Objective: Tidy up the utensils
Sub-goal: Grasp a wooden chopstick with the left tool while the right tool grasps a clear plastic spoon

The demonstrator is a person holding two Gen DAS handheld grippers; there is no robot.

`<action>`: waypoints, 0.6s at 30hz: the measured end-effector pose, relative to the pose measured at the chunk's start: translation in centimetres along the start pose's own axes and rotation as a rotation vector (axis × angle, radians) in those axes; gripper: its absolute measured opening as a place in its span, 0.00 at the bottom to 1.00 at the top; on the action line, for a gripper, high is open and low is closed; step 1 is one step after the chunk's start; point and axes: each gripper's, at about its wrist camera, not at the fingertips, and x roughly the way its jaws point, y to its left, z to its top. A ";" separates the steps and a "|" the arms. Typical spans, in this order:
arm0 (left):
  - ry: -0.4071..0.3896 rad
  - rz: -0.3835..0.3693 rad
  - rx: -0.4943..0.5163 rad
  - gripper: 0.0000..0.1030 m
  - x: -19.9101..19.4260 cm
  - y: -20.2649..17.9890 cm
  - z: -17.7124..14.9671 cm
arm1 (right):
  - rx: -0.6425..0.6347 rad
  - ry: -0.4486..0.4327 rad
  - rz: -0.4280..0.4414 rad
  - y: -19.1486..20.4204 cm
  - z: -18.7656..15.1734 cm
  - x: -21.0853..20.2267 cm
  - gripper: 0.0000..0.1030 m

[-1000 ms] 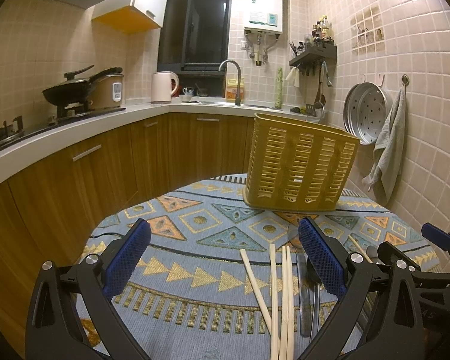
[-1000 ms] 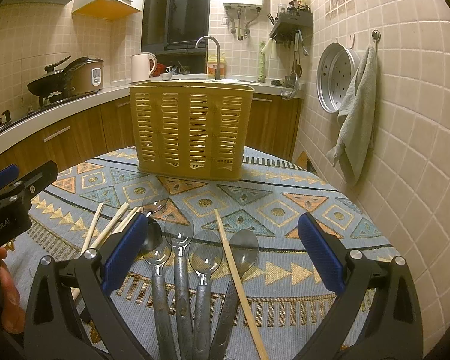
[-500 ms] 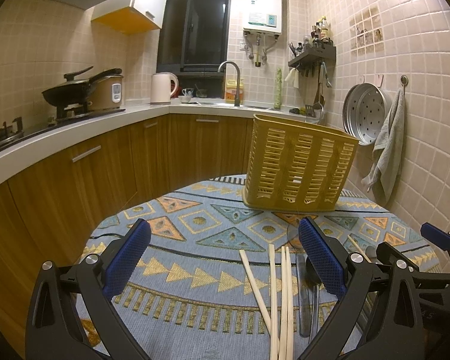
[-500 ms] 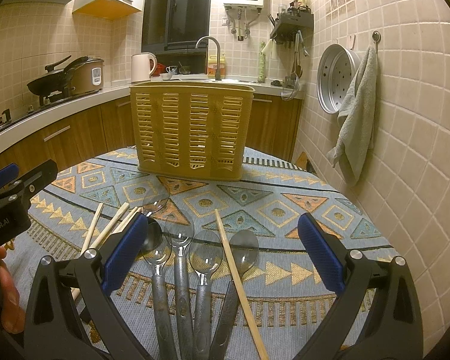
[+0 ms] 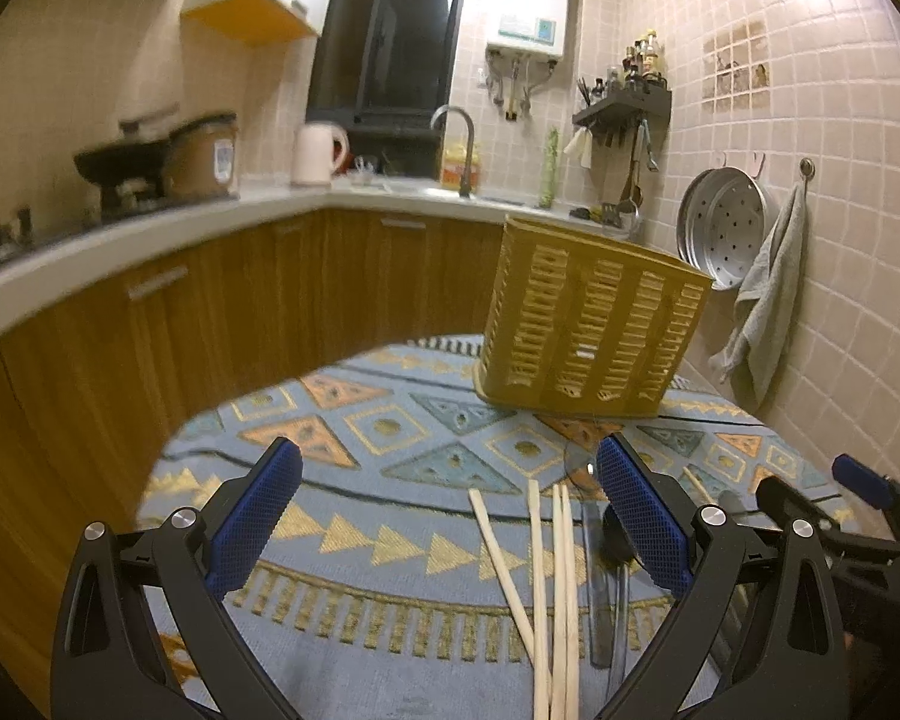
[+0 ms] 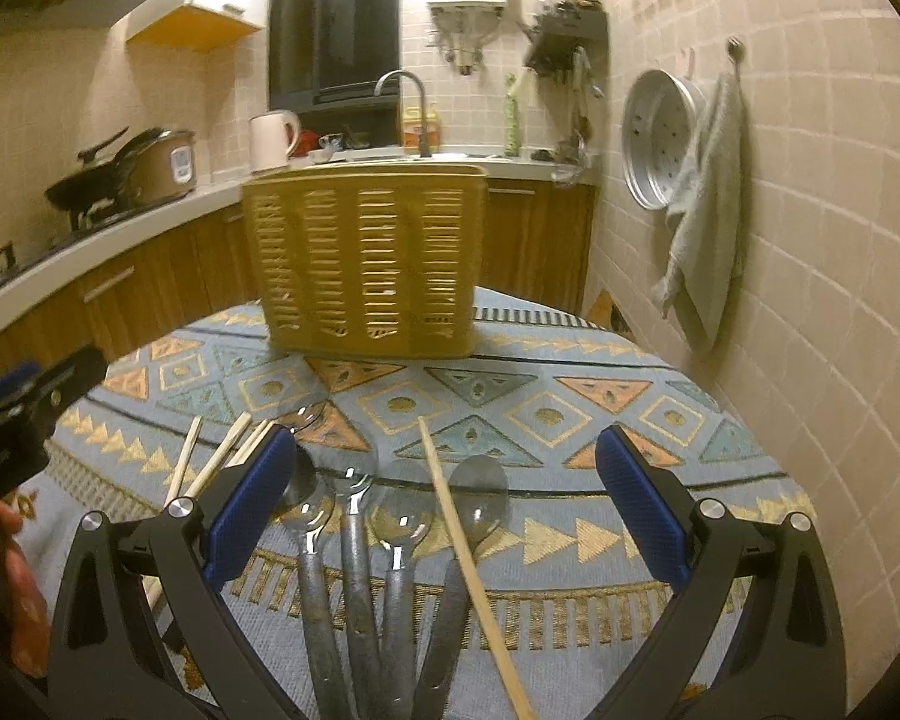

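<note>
A yellow slotted utensil basket [image 5: 588, 330] stands upright at the far side of a round table with a patterned blue cloth [image 5: 390, 438]; it also shows in the right wrist view [image 6: 366, 264]. Several wooden chopsticks [image 5: 546, 564] lie on the cloth between my left gripper's fingers, toward the right one. My left gripper [image 5: 450, 522] is open and empty above them. Several metal spoons [image 6: 354, 528] lie side by side under my right gripper [image 6: 444, 510], which is open and empty. One chopstick [image 6: 468, 558] lies across the spoons. More chopsticks [image 6: 222, 456] lie to the left.
A tiled wall on the right holds a steamer tray [image 6: 660, 144] and a hanging towel [image 6: 702, 228]. A wooden counter [image 5: 150, 312] with a cooker, kettle and sink curves behind the table. The left gripper's body [image 6: 24, 420] shows at the left edge of the right wrist view.
Both cameras have tilted and shifted slightly, with motion blur. The utensils and basket lie where they were. Both grippers remain open.
</note>
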 end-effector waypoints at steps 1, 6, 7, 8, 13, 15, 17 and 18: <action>0.030 -0.018 -0.015 0.92 0.4 0.3 0.1 | 0.013 0.005 0.005 -0.3 0.1 0.1 0.93; 0.236 -0.103 -0.041 0.76 3.0 1.9 0.7 | -0.005 0.114 -0.019 -0.8 0.9 1.1 0.81; 0.301 -0.118 -0.028 0.71 3.8 2.0 0.8 | -0.013 0.143 -0.018 -0.8 1.1 1.4 0.79; 0.367 -0.128 -0.006 0.66 4.6 1.8 0.9 | -0.019 0.171 -0.011 -0.9 1.2 1.8 0.75; 0.584 -0.183 0.020 0.53 7.9 1.7 0.5 | -0.056 0.356 0.046 -1.4 1.6 4.1 0.61; 0.618 -0.193 0.002 0.51 8.8 1.5 0.3 | -0.055 0.413 0.066 -1.9 1.8 4.7 0.56; 0.636 -0.187 0.007 0.50 9.8 1.1 0.2 | -0.043 0.454 0.088 -2.6 2.1 5.1 0.56; 0.648 -0.168 0.018 0.49 10.3 0.7 0.0 | -0.042 0.475 0.098 -2.8 2.3 5.3 0.56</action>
